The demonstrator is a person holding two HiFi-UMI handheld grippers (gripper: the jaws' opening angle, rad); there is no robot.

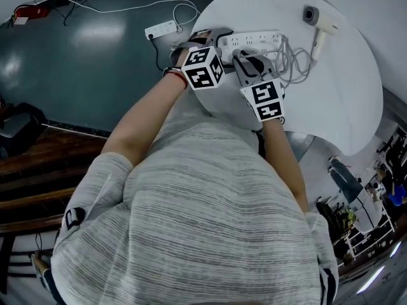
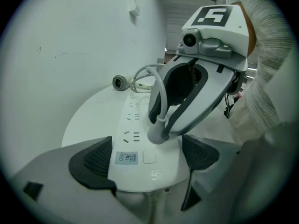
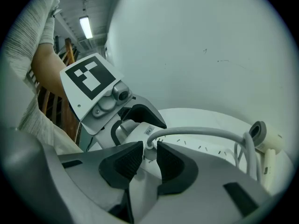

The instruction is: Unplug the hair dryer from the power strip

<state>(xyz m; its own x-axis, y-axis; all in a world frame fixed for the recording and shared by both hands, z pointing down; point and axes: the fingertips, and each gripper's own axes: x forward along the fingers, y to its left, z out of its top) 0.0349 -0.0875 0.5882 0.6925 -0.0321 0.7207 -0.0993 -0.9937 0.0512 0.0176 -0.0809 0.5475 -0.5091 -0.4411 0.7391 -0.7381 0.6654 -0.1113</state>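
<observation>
Hair dryer plug [image 2: 158, 134] sits in the power strip [image 2: 133, 125] that the left tongs [image 2: 148, 154] clamp; right tongs [image 3: 148, 149], open astride it, must pinch and pull.

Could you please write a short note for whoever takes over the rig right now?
Left gripper: shut on the near end of the power strip, holding it on the white table.
Right gripper: open, fingers either side of the plug, not pressing it.
Hair dryer: lying on the table beyond the strip.
Done: strip steadied; plug still seated.
Left: close on the plug and pull it out.
</observation>
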